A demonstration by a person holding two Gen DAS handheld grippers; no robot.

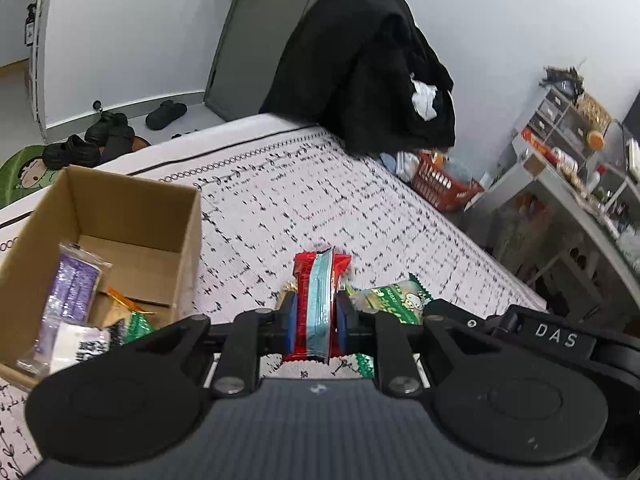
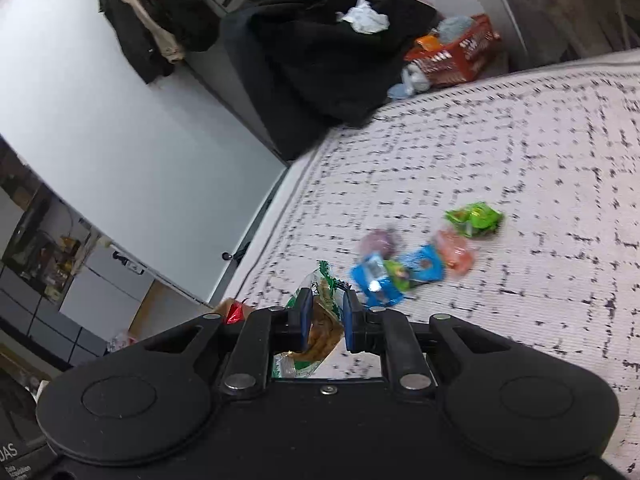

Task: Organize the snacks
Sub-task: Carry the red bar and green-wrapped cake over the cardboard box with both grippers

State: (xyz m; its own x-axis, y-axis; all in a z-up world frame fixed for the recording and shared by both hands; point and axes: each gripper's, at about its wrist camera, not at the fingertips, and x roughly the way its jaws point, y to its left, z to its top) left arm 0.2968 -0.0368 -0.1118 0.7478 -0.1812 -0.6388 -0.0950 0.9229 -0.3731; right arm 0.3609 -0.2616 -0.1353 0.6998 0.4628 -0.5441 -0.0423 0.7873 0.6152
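The cardboard box stands at the far left on the bed. To its right the left tool is clenched on a red-and-blue snack bar, long axis pointing forward — the nearer one to the box. Further right, the right tool grips a green-and-clear snack packet, with loose snacks beyond.

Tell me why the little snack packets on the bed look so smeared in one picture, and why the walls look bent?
In the right wrist view, motion blur smears the loose snack packets and the bedspread pattern, while the right tool and its green-and-clear packet stay sharp. In the left wrist view, the red-and-blue packet and cardboard box look crisper. Both fisheye lenses bow the walls.
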